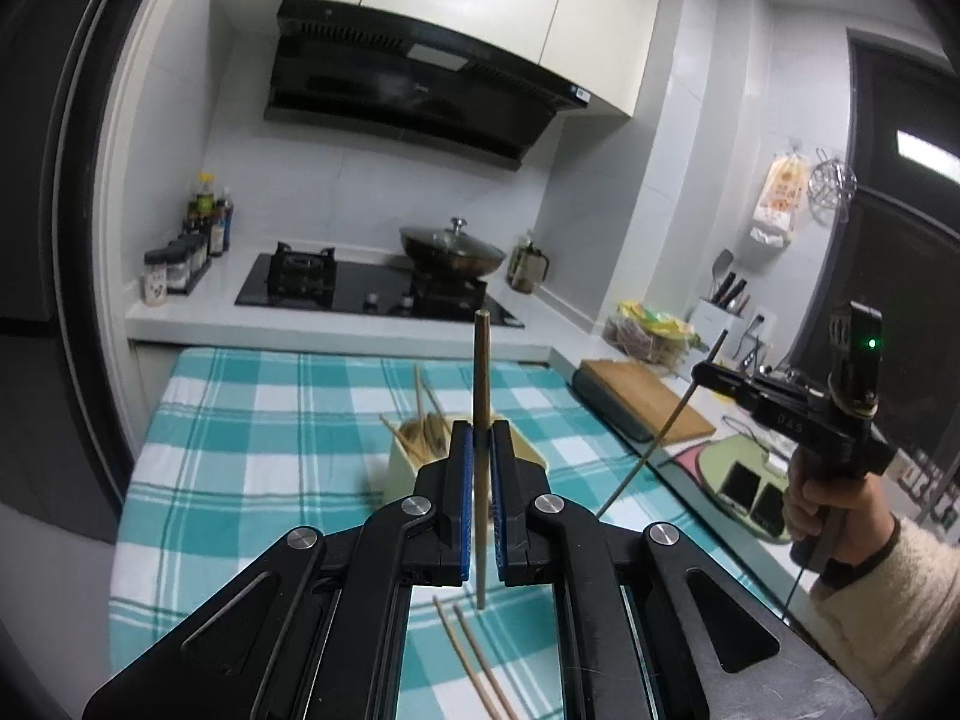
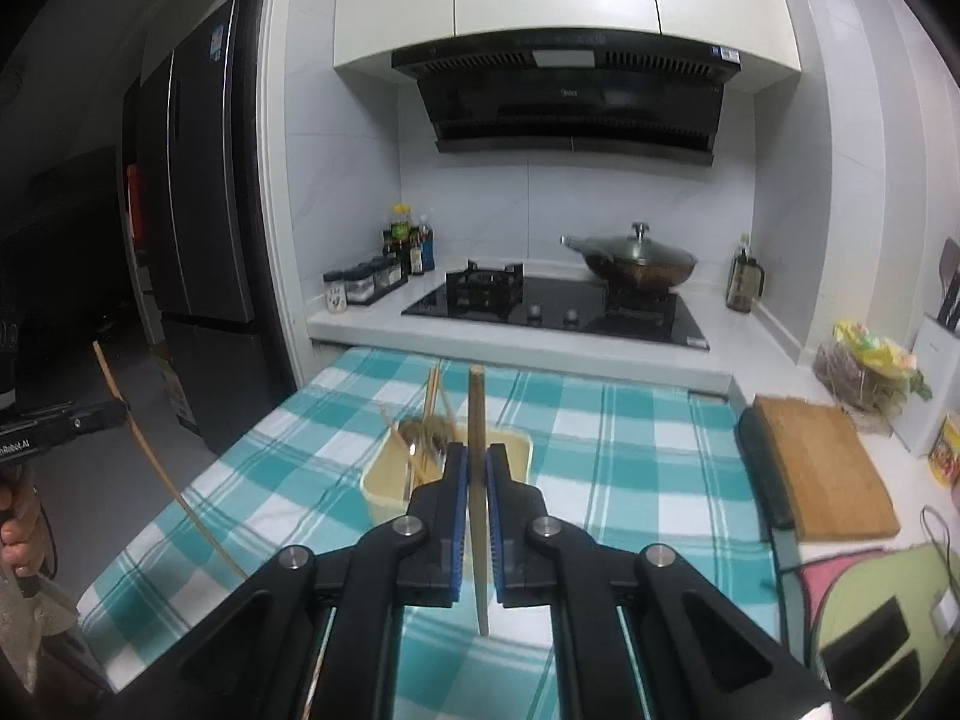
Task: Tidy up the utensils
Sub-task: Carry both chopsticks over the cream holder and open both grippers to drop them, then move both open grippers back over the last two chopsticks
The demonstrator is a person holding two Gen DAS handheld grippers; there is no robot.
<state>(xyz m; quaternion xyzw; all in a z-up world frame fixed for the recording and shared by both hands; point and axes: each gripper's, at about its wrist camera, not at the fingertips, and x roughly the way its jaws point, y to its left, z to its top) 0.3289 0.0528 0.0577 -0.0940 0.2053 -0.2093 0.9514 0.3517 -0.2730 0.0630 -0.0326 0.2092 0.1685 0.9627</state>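
My left gripper (image 1: 480, 438) is shut on a wooden chopstick (image 1: 482, 372) held upright above the checked cloth. My right gripper (image 2: 475, 456) is shut on another wooden chopstick (image 2: 477, 414), also upright. Just beyond both stands a cream utensil holder (image 1: 403, 463), also in the right wrist view (image 2: 390, 480), with several chopsticks and a spoon in it. Two loose chopsticks (image 1: 474, 660) lie on the cloth under my left gripper. The right gripper shows in the left wrist view (image 1: 708, 369), the left one in the right wrist view (image 2: 114, 414).
A teal checked cloth (image 2: 630, 462) covers the counter. A wooden cutting board (image 2: 822, 468) lies to the right. Behind are a gas hob (image 2: 558, 306) with a lidded wok (image 2: 636, 261), spice jars (image 2: 366, 285) and a knife block (image 1: 723, 309).
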